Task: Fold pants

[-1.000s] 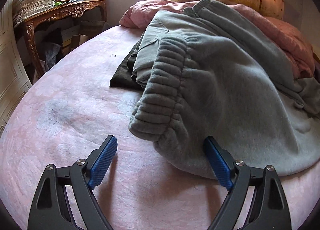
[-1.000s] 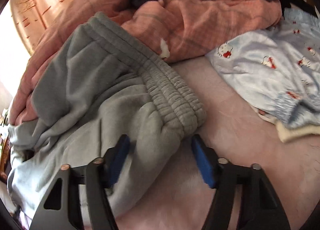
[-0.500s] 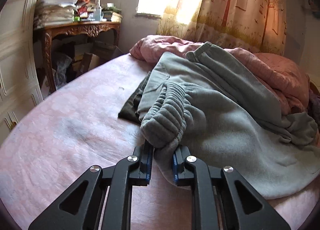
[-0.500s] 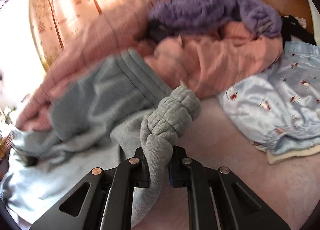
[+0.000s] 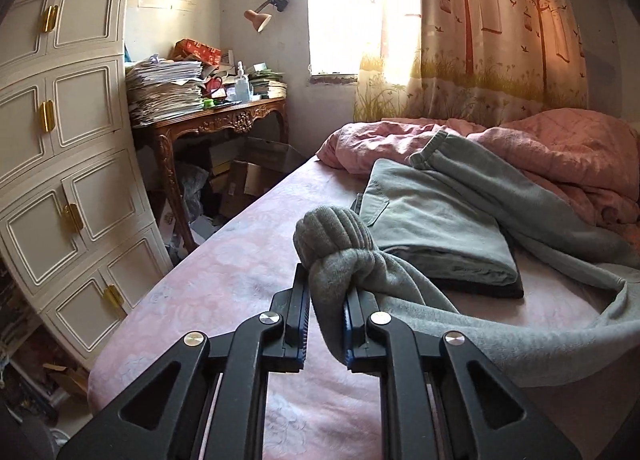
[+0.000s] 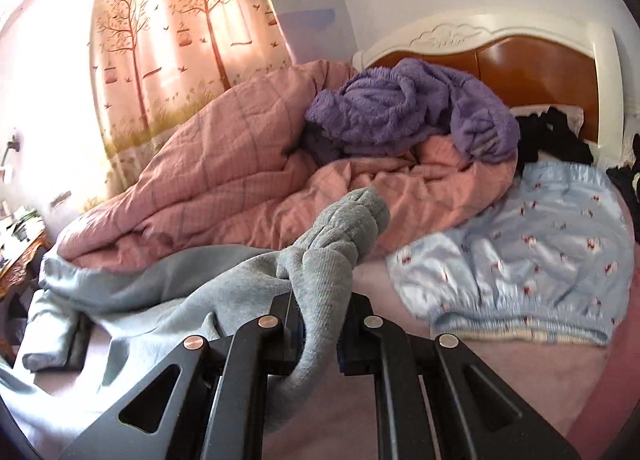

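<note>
Grey fleece: the sweatpants (image 5: 500, 324), one pair, sprawled loosely across the pink bed sheet (image 5: 224, 284).

Item 1. My left gripper (image 5: 326, 324) is clamped on a bunched end of the ribbed waistband (image 5: 334, 238), which bulges in a knot above the blue pads; the cloth trails off to the right in a slack band over the sheet.

Item 2. My right gripper (image 6: 318, 334) is closed on another gathered bit of the same waistband (image 6: 348, 219). The ribbing stands up past the fingertips, and the grey fabric (image 6: 160, 292) drapes away to the left.

Item 3. One folded grey garment (image 5: 436, 227), lying on top of a dark folded piece (image 5: 480, 287), just beyond the left gripper's handful. I cannot tell whether it touches the sweatpants.

Item 4. Pink quilt (image 6: 224, 179), heaped behind the sweatpants; one trouser leg runs up onto it in the left wrist view.

Item 5. Purple fuzzy blanket (image 6: 412, 111), crumpled on top of the quilt near the headboard (image 6: 540, 59).

Item 6. Pale blue printed cloth (image 6: 532, 260), flat on the sheet to the right of the right gripper.

Item 7. Cream cabinet (image 5: 68, 163) and a carved wooden desk (image 5: 224, 123) stacked with papers, off the bed's left edge.
</note>
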The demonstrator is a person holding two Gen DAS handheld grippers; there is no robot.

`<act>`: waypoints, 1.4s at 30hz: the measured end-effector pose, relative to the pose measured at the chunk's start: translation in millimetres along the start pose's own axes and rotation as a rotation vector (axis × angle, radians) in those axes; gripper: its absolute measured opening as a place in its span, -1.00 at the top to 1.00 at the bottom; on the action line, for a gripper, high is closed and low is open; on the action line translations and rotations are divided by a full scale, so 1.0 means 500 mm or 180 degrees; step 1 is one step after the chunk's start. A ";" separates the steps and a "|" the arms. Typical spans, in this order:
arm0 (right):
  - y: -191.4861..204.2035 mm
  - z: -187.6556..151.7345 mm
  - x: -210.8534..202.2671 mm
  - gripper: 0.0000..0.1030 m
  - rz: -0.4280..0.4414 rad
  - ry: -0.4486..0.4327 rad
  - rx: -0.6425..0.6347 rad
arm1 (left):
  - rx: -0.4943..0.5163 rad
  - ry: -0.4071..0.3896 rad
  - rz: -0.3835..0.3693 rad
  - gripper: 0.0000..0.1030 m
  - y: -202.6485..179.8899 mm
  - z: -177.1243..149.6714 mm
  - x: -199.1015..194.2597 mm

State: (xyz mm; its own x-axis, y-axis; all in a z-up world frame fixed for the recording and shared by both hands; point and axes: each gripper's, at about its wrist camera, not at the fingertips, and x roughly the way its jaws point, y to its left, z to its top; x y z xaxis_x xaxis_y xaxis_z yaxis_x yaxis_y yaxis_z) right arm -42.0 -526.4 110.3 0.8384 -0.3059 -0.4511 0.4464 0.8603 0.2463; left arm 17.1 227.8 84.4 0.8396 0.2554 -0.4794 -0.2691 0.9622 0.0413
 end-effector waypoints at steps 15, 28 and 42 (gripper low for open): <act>-0.082 -0.228 0.036 0.59 -0.0318 0.0785 -0.0178 | 0.0149 0.1048 0.0295 0.65 0.011 -0.230 0.076; -0.019 -0.184 -0.116 -0.19 -0.0513 0.0180 -0.0555 | 0.0323 0.0159 0.0230 -0.67 -0.012 -0.193 -0.086; 0.302 -0.081 -0.131 -0.29 0.0584 -0.0172 -0.0875 | 0.0477 -0.0765 -0.0564 -0.96 -0.289 0.073 -0.107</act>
State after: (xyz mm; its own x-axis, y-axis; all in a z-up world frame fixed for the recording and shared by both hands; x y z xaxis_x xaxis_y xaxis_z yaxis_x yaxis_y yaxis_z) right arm -42.3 -360.1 142.4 0.9157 -0.1505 -0.3726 0.1915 0.9786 0.0753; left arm 28.2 78.6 136.0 0.9593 0.0806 -0.2708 -0.0515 0.9923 0.1129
